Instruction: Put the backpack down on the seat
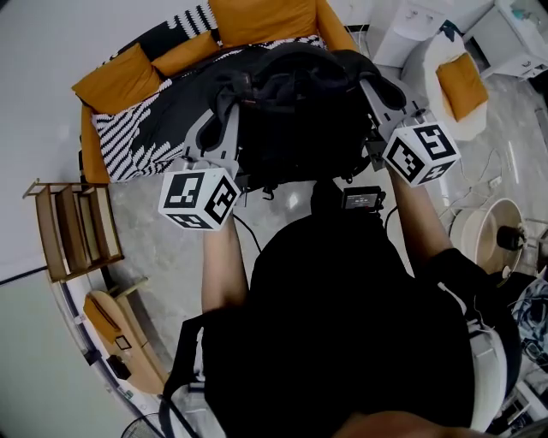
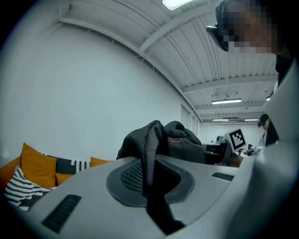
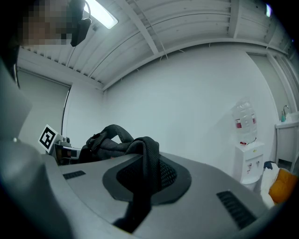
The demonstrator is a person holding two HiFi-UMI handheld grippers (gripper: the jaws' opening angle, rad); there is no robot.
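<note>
A black backpack [image 1: 295, 111] hangs in the air between my two grippers, in front of the orange sofa [image 1: 257, 21]. The sofa's seat carries a black-and-white striped blanket [image 1: 128, 141]. My left gripper [image 1: 221, 115] is shut on a black mesh shoulder strap [image 2: 148, 154] on the bag's left side. My right gripper [image 1: 377, 90] is shut on the other strap [image 3: 149, 161] on the bag's right side. In the left gripper view the bag's body [image 2: 182, 142] rises just beyond the jaws. In the right gripper view its top handle [image 3: 105, 135] shows.
A wooden rack [image 1: 73, 227] stands on the floor at the left. At the right are a white round chair with an orange cushion [image 1: 461, 84] and a round white appliance [image 1: 492, 235] with cables. A water dispenser [image 3: 247, 156] stands against the far wall.
</note>
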